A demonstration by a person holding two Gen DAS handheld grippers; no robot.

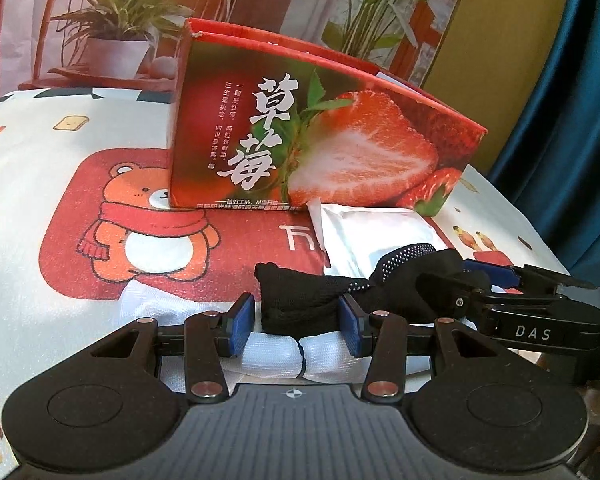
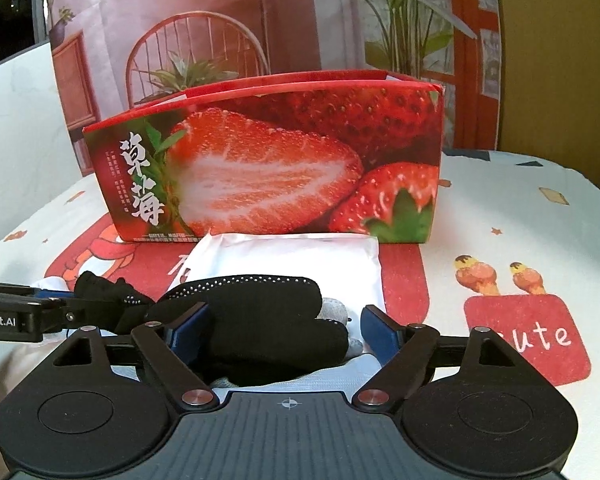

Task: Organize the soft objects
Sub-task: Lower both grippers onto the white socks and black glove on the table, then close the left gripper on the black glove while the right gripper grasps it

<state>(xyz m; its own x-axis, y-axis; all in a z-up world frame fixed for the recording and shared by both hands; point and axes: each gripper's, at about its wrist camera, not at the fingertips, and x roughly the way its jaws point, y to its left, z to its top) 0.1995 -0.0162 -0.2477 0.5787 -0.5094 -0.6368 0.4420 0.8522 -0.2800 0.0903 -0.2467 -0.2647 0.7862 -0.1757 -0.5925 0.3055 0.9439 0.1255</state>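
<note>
While both grippers straddle the black dotted sock, the left gripper (image 1: pixel 296 320) has its jaws released around the cuff end and the right gripper (image 2: pixel 286 330) released around the bulk; neither visibly pinches the sock (image 1: pixel 300 300). It lies on white fabric (image 1: pixel 268 352), in front of the strawberry box (image 1: pixel 312 136), with a white pouch (image 1: pixel 380 232) between. Next, likely clench and fold. The box interior is hidden.

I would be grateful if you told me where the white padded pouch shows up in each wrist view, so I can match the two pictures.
Left wrist view: the white padded pouch lies right of centre, in front of the strawberry box, behind the black sock.
Right wrist view: the pouch sits at centre, against the box's base.
Shared landmark: the strawberry box.
</note>
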